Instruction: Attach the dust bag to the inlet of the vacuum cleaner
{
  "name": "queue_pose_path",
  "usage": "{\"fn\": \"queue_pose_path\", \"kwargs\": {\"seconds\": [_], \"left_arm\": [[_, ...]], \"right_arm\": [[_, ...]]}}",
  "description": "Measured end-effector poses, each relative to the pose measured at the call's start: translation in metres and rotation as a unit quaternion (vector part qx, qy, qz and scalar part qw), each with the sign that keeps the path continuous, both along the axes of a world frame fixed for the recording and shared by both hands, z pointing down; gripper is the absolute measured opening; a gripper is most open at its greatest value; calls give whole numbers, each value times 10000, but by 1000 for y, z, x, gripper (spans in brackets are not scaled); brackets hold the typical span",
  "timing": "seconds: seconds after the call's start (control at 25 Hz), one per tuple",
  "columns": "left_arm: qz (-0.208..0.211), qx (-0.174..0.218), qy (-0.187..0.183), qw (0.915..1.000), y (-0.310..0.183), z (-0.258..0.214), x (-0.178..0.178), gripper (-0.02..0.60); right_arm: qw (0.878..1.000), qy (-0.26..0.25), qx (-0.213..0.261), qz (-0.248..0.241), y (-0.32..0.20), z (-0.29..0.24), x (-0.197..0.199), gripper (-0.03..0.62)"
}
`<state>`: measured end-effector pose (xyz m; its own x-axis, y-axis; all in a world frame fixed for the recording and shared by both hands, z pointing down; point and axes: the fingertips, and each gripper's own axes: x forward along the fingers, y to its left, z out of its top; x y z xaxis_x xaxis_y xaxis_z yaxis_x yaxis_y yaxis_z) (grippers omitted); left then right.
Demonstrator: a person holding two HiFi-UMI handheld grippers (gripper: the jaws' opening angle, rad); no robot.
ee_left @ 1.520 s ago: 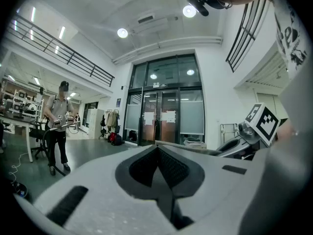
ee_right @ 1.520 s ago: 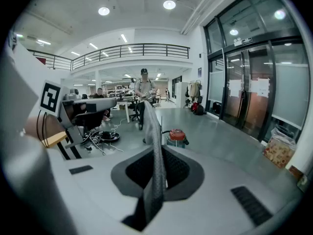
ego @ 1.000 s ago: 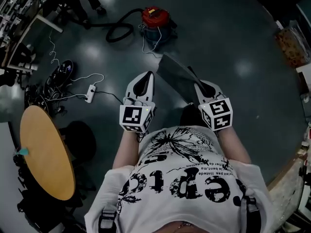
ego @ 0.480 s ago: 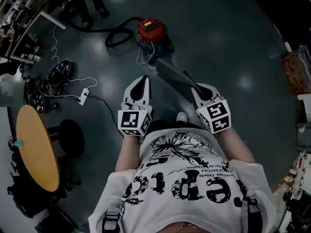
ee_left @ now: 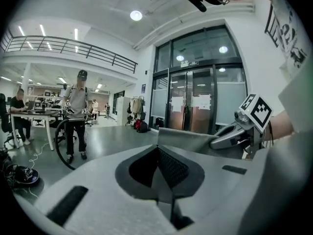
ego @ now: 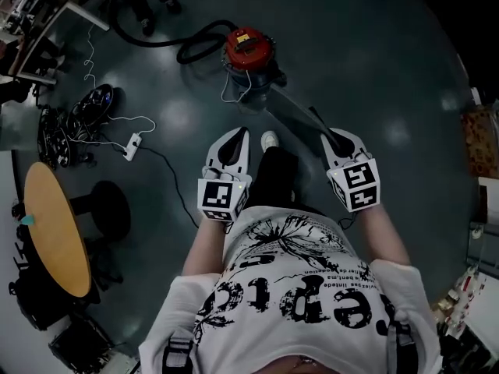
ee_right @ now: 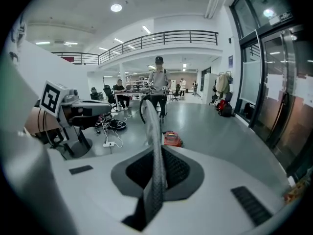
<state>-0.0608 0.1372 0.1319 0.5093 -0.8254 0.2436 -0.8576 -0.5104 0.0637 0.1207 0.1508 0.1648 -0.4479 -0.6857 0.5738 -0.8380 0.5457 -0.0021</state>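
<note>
The red vacuum cleaner [ego: 248,49] stands on the dark floor ahead, its black hose [ego: 195,49] curling to its left; it is small and red in the right gripper view [ee_right: 172,139]. My right gripper [ego: 328,136] [ee_right: 155,151] is shut on the grey flat dust bag [ego: 290,115], which shows edge-on [ee_right: 153,126] between its jaws. My left gripper [ego: 239,132] [ee_left: 157,148] is shut with nothing in it, level with the right one. From the left gripper view the dust bag [ee_left: 188,138] juts from the right gripper [ee_left: 234,131].
A white power strip [ego: 132,142] with cables lies on the floor at the left, near a heap of gear [ego: 86,119]. A round wooden table [ego: 51,228] and a black stool [ego: 109,209] stand lower left. My shoe [ego: 268,140] shows between the grippers. A person [ee_left: 77,111] stands farther off.
Both grippers have travelled forward over the floor as I step, the bag still held in the right one. The table has slid toward the lower left and my shoe has come into view.
</note>
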Motion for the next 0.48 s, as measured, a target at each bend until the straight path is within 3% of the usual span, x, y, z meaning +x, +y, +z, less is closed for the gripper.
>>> {"fn": "queue_pose_path", "kwargs": {"seconds": [0.48], "left_arm": [[357,-85,-9,9993,-183,15,12,3]], "right_arm": [[9950,45,-790,-604,-144,54,-19,25]]}}
